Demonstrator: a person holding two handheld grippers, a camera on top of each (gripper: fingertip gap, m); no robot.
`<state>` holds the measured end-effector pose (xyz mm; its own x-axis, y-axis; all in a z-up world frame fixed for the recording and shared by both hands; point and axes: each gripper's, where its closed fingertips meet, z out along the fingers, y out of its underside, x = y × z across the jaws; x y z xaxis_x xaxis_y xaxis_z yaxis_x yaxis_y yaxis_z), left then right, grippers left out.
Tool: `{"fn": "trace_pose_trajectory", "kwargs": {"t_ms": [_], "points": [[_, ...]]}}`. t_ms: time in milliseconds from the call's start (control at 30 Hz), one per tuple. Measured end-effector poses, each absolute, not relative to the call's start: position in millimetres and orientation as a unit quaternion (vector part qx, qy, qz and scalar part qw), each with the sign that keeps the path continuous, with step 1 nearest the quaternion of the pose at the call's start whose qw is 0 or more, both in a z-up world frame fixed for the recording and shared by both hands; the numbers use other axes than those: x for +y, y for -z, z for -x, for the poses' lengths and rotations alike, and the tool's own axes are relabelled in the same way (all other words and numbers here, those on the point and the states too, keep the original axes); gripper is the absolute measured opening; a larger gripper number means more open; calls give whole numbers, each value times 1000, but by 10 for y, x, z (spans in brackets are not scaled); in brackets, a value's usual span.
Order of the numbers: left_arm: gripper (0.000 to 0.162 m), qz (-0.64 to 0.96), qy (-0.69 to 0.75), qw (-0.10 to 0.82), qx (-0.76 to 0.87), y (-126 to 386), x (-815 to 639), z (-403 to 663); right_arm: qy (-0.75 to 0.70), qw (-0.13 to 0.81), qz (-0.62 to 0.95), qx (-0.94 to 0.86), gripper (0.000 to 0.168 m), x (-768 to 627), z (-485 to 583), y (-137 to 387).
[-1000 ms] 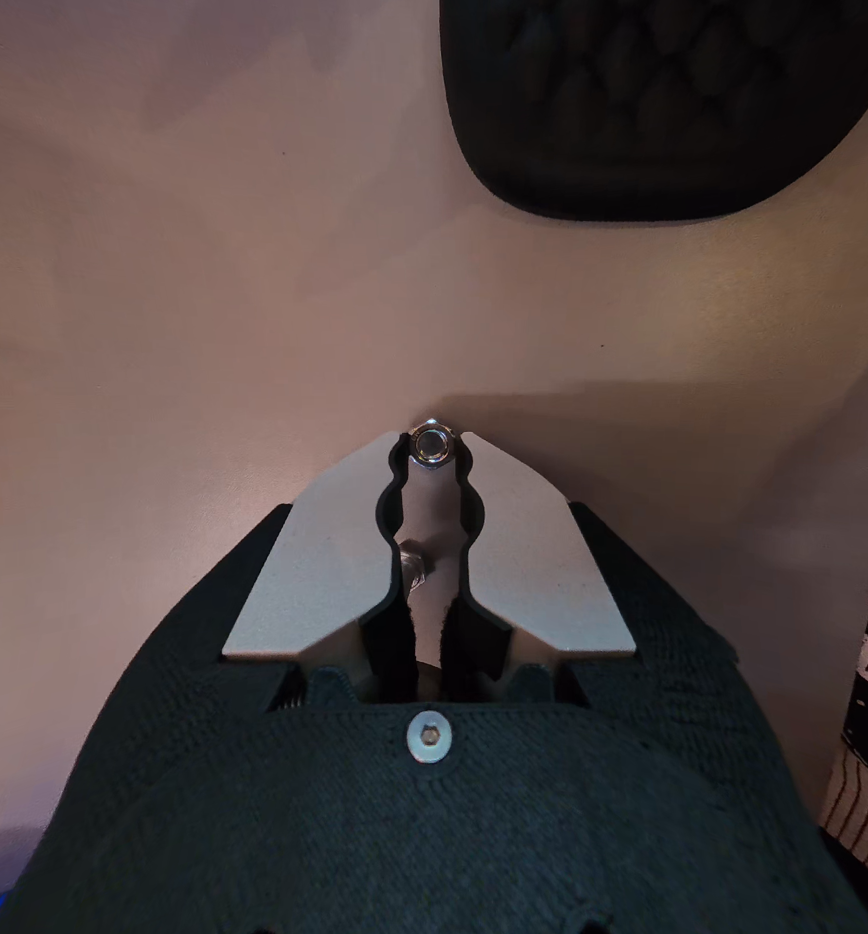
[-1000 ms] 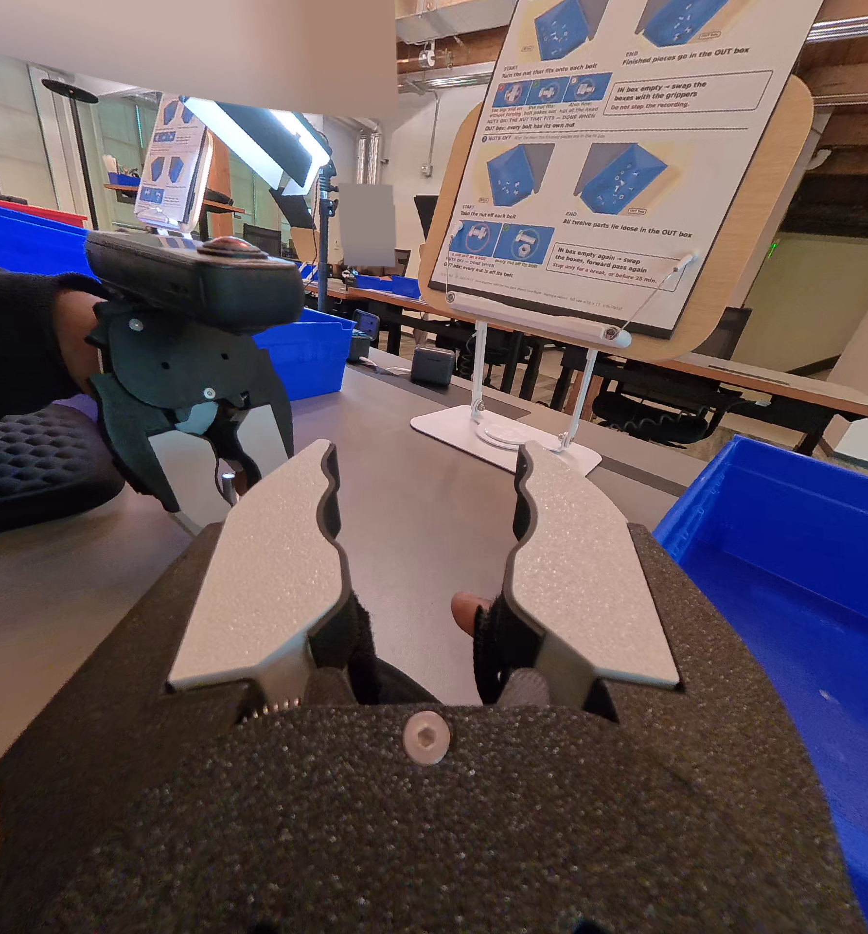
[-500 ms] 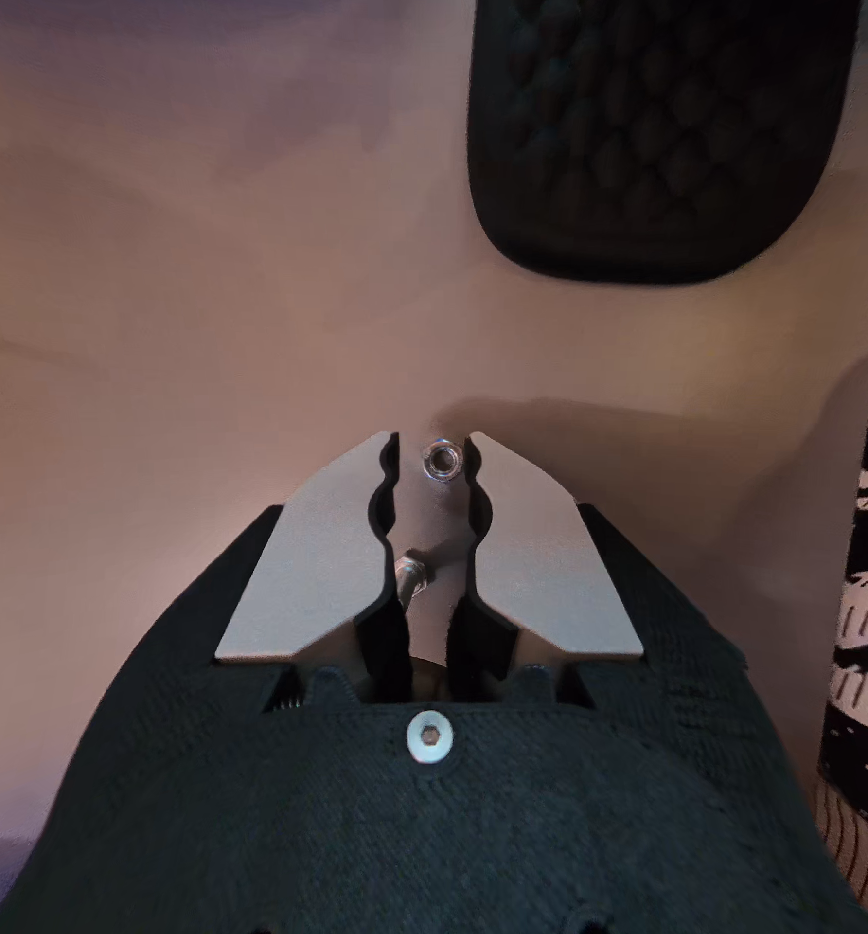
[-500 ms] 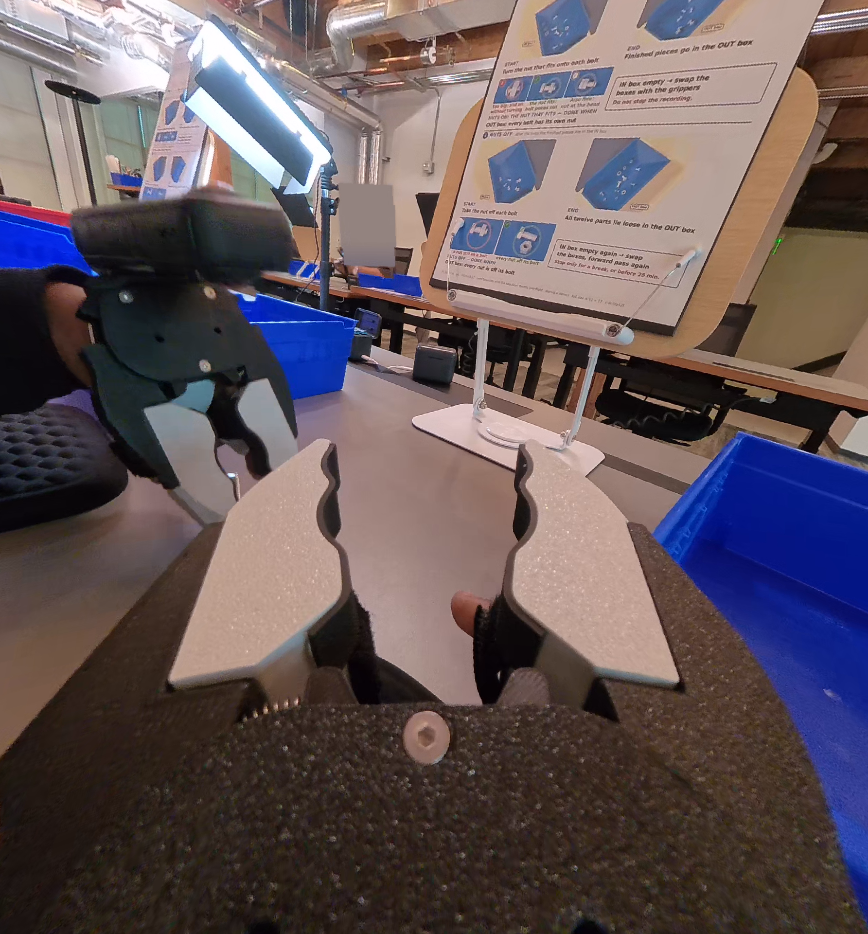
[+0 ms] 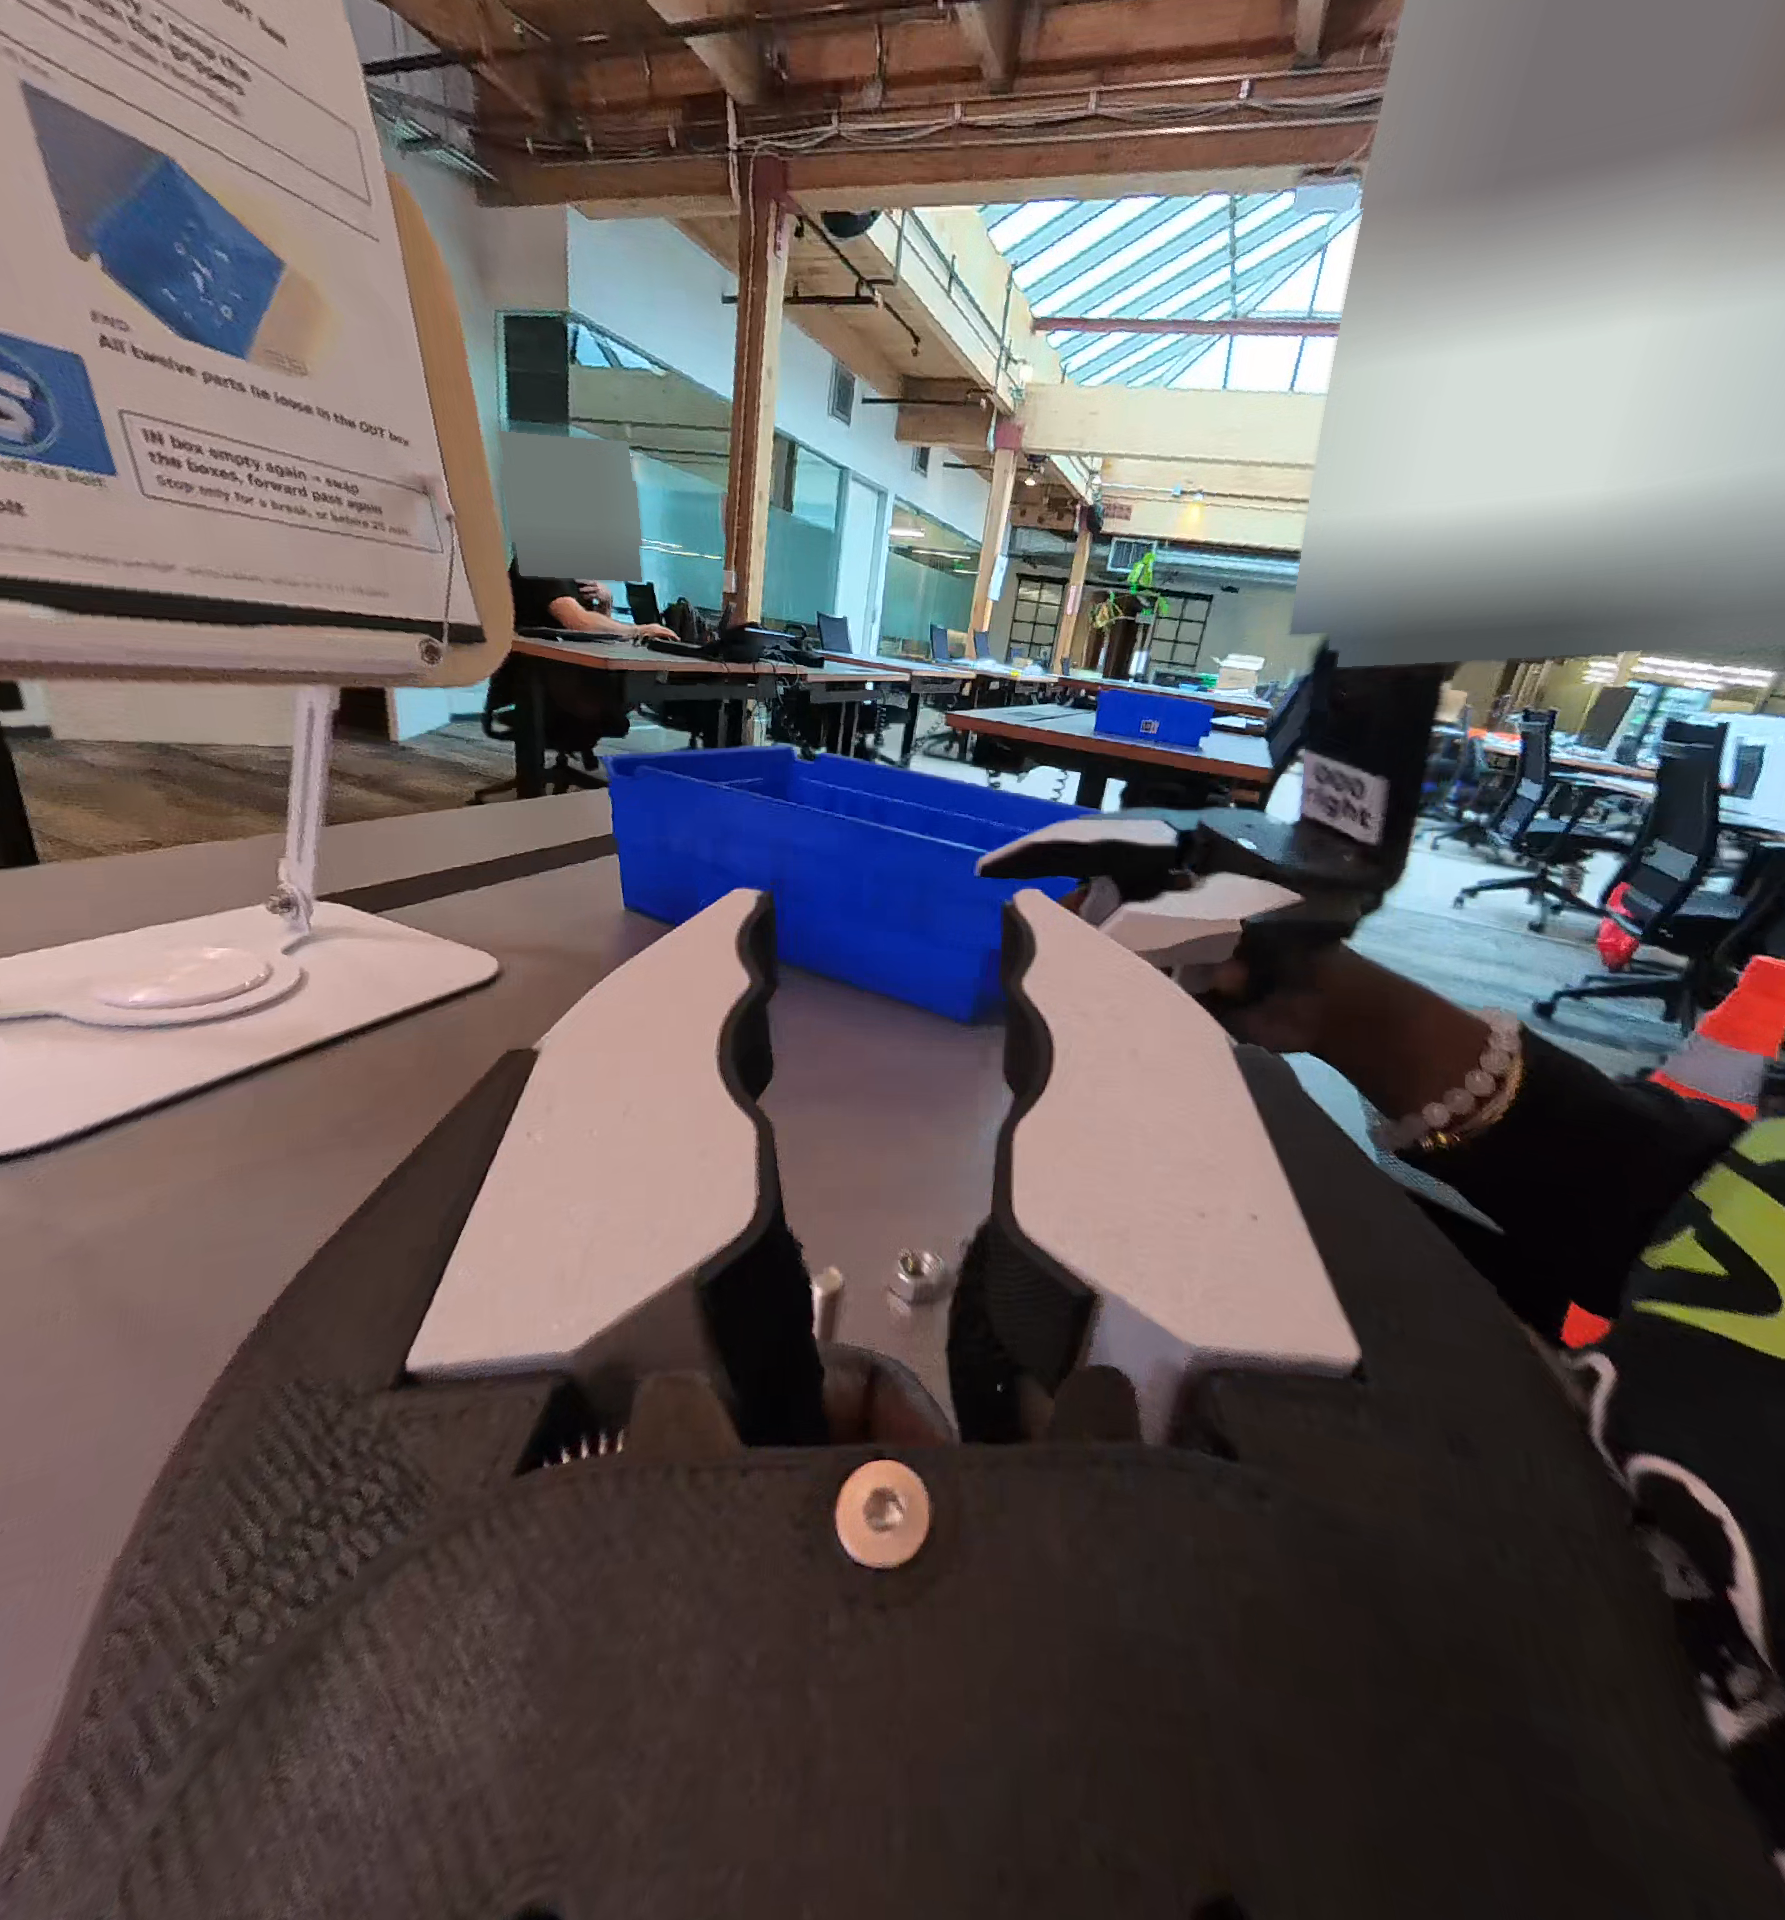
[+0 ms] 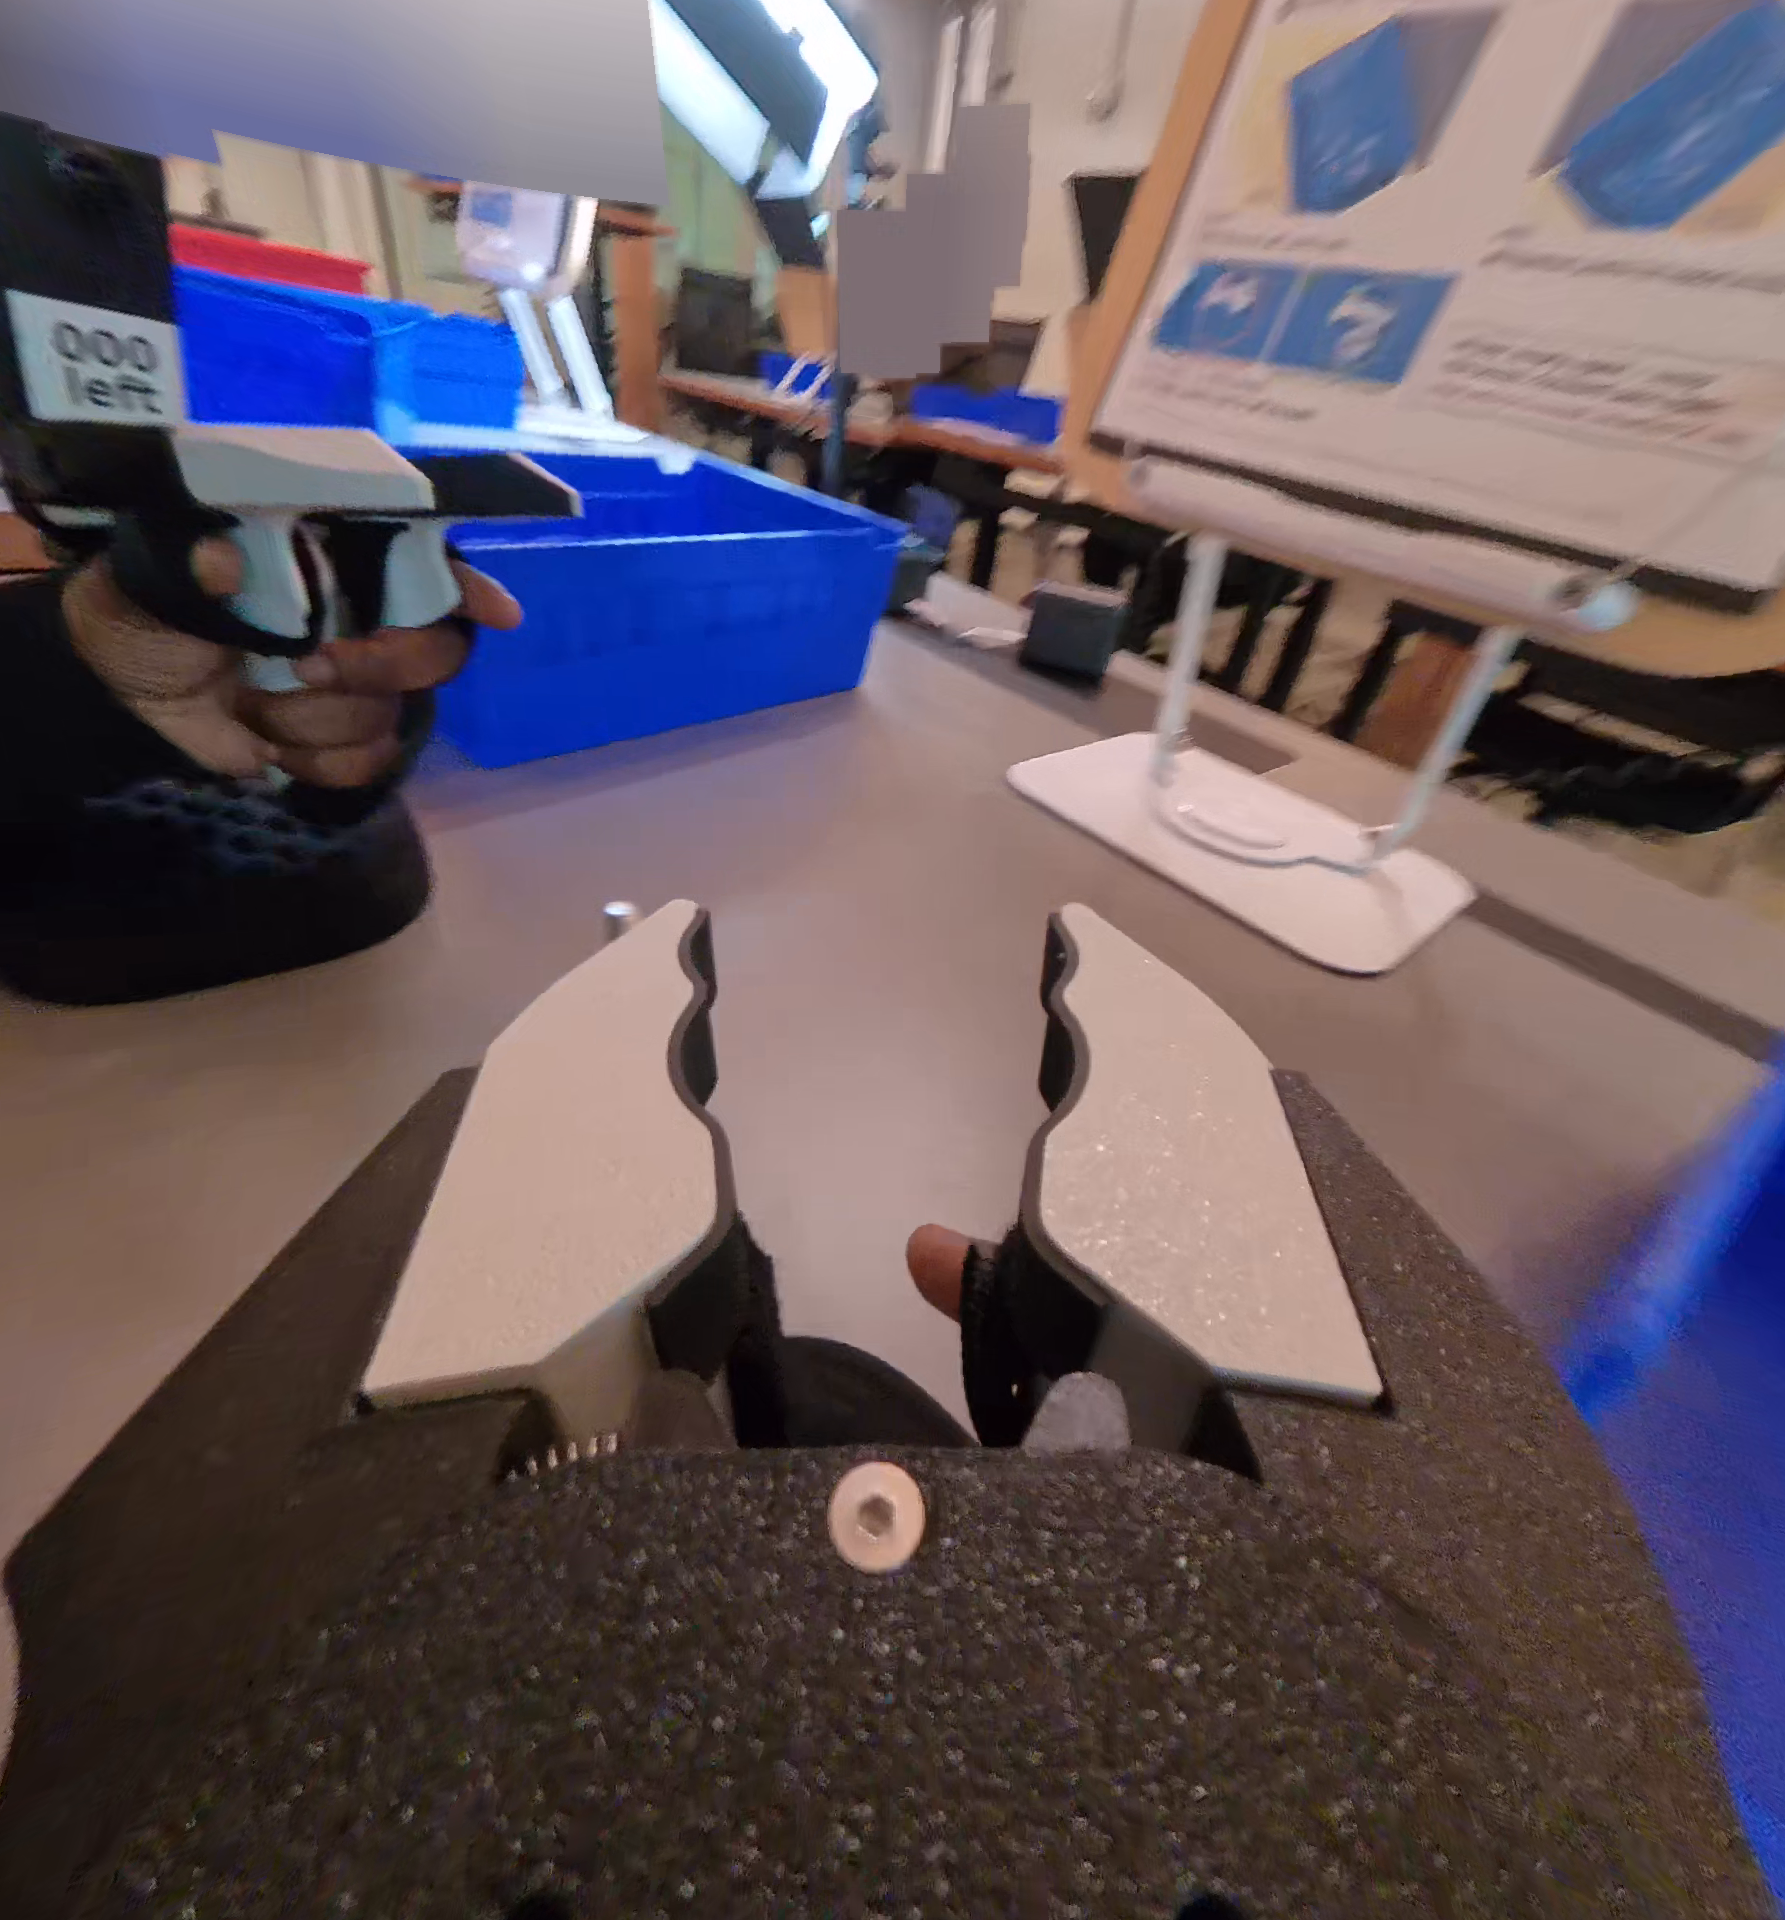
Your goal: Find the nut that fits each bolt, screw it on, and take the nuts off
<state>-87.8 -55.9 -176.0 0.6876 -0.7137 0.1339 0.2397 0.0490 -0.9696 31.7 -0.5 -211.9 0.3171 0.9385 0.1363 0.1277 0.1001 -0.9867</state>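
In the left wrist view my left gripper [image 5: 883, 914] is open and empty, held level above the grey table [image 5: 244, 1247]. Below it, near the base of the fingers, a silver nut [image 5: 917, 1276] lies loose on the table beside a short silver bolt [image 5: 826, 1299]. My right gripper [image 6: 877, 925] is open and empty, low over the table. The bolt's top [image 6: 618, 920] shows just left of its left fingertip [image 6: 649, 956]. The nut is hidden in that view. Each gripper also shows in the other's view: the right gripper [image 5: 1106, 894] and the left gripper [image 6: 400, 488].
A blue bin [image 5: 836, 862] stands ahead of the left gripper; a second blue bin [image 6: 659, 623] stands at the back left. An instruction board on a white stand [image 6: 1252, 842] is at the back. A black honeycomb pad [image 6: 192, 883] lies under the left hand. My right tips are roughly 12 cm from the silver nut [image 5: 917, 1276].
The left gripper opened and let go of the nut on the table, then rose and tilted from pointing down to level. The right gripper narrowed a little and swung left toward the bolt.
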Motion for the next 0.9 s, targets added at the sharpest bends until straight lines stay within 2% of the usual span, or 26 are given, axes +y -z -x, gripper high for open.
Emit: {"fn": "trace_pose_trajectory", "kwargs": {"t_ms": [133, 233, 367, 467, 567, 633, 700, 900], "points": [[55, 607, 336, 679, 239, 1892, -653, 820, -369, 487, 592, -525, 44, -182, 109, 2237], [59, 617, 322, 668, 264, 1977, -645, 770, -362, 409, 625, -558, 34, -264, 426, 2478], [59, 619, 316, 669, 262, 1993, -643, 784, -337, 343, 640, -600, 33, -357, 709, 2771], [59, 623, 321, 664, 261, 2005, -640, 792, -327, 322, 646, -610, 31, -363, 821, 2885], [59, 624, 323, 662, 261, 2012, -643, 794, -320, 313, 647, -617, 22, -362, 860, 2948], [59, 625, 323, 661, 262, 2019, -640, 793, -317, 310, 648, -619, 10, -357, 857, 2970], [59, 629, 318, 660, 260, 2030, -626, 795, -313, 312, 650, -618, 10, -337, 833, 2952], [59, 660, 298, 645, 243, 2108, -529, 809, -354, 350, 630, -596, 10, -318, 740, 2389]]}}
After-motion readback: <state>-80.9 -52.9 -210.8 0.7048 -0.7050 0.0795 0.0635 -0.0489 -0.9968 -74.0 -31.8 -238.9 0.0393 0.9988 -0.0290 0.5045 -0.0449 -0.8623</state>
